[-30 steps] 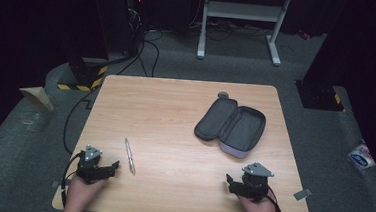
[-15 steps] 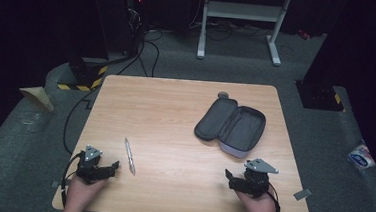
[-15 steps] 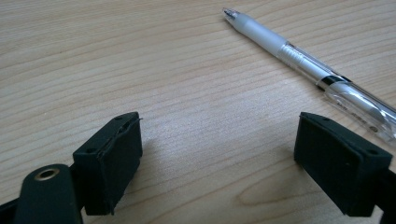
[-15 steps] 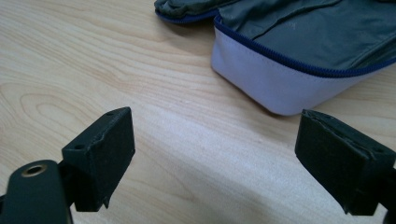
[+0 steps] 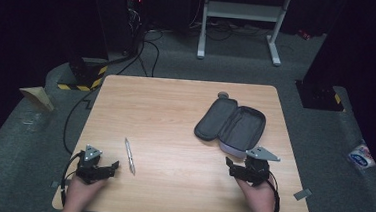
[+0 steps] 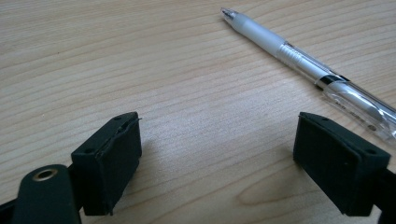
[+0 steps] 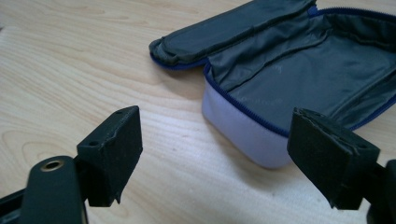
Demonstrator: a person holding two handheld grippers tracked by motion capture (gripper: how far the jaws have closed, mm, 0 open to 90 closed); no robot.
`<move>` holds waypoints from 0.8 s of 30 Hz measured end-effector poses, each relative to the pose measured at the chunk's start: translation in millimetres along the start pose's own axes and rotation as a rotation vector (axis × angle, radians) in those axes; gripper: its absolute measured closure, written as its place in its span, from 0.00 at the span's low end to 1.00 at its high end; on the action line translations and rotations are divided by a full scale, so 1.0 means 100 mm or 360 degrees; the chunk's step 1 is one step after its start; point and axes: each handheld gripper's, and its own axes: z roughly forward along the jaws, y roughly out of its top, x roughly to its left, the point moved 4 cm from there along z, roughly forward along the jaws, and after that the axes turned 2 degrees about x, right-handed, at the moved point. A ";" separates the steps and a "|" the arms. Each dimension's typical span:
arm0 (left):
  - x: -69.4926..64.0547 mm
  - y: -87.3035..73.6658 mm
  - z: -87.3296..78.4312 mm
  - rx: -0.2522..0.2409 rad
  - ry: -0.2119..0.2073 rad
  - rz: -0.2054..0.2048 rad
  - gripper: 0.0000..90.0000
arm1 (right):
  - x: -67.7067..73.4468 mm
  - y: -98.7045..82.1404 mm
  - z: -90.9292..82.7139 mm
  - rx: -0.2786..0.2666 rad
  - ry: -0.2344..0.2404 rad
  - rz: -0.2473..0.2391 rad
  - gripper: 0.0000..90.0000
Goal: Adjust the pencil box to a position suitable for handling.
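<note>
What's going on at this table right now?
A person holds a hand-held gripper in each hand at the near edge of a wooden table. The left hand-held gripper is open beside a pen, not touching it. The right hand-held gripper, open with nothing between its jaws though they have just closed slightly, faces an open pencil case.

Setting is looking like a lab or recording studio. A lone wooden table (image 5: 175, 115) is standing on grey carpet (image 5: 323, 145), with black curtains (image 5: 32, 15) hanging all around it. Black cables (image 5: 145, 48) are running across the floor toward dark equipment (image 5: 133, 2) glowing with small red lights. A grey metal stand (image 5: 242, 19) is sitting behind, and yellow-black hazard tape (image 5: 82, 81) is marking a floor unit.
</note>
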 end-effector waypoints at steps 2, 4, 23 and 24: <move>0.00 0.00 0.00 -0.0002 0.0002 0.0005 0.17 | -0.02 0.04 0.02 -0.0009 -0.0009 -0.0016 0.23; 0.00 -0.01 -0.01 -0.0001 0.0001 0.0004 0.17 | -0.04 0.07 0.06 -0.0004 -0.0019 -0.0023 0.24; -0.01 0.00 0.00 -0.0005 -0.0014 0.0018 0.18 | -0.24 0.29 0.40 0.0095 -0.0027 0.0002 0.49; -0.01 0.00 0.00 -0.0004 -0.0015 0.0025 0.18 | -0.23 0.28 0.41 0.0105 -0.0031 -0.0012 0.49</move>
